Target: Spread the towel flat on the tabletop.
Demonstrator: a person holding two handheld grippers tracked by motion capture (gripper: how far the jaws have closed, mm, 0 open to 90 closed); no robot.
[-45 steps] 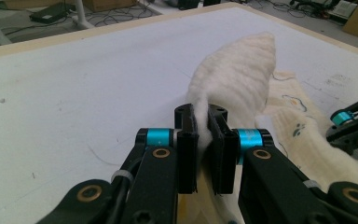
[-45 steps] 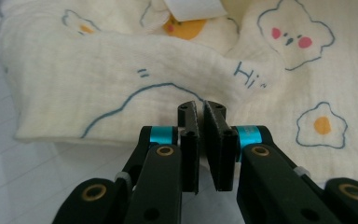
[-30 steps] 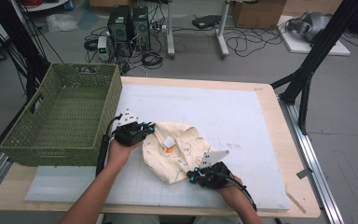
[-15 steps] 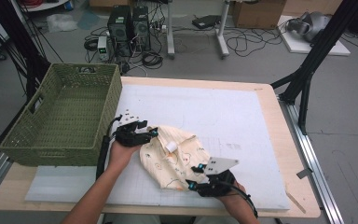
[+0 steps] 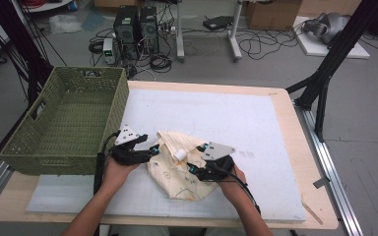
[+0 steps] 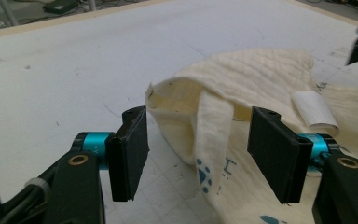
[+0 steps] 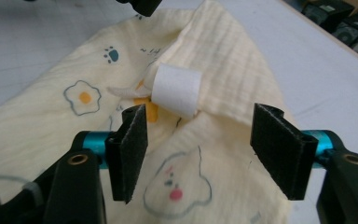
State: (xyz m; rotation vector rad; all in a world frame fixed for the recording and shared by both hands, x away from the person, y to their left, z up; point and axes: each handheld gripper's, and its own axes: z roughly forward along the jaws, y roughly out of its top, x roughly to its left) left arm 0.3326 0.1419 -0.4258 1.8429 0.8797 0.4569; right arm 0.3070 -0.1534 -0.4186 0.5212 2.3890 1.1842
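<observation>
1. Cream printed muslin cloth [image 5: 177, 169]: crumpled on white table mat [image 5: 256, 128], beside green wicker basket [image 5: 64, 123].
2. Right gripper view: white label loop [image 7: 176, 90], fried-egg print.
3. Left gripper [image 5: 150, 150], right gripper [image 5: 193, 169]: jaws just opened, cloth released.

Cloth [image 5: 179, 169] on mat [image 5: 246, 123], mat on table [image 5: 285, 96]. Basket [image 5: 64, 123] left of cloth, at table's left edge. Left gripper [image 5: 153, 149] at cloth's left edge, right gripper [image 5: 193, 169] over its middle.

Grey floor [image 5: 364, 123] beyond the grippers, two black computer towers [image 5: 137, 27] among tangled cables [image 5: 258, 46] (far side), white desk legs [image 5: 235, 32], cardboard box [image 5: 270, 12], black frame struts [image 5: 332, 64] right.
</observation>
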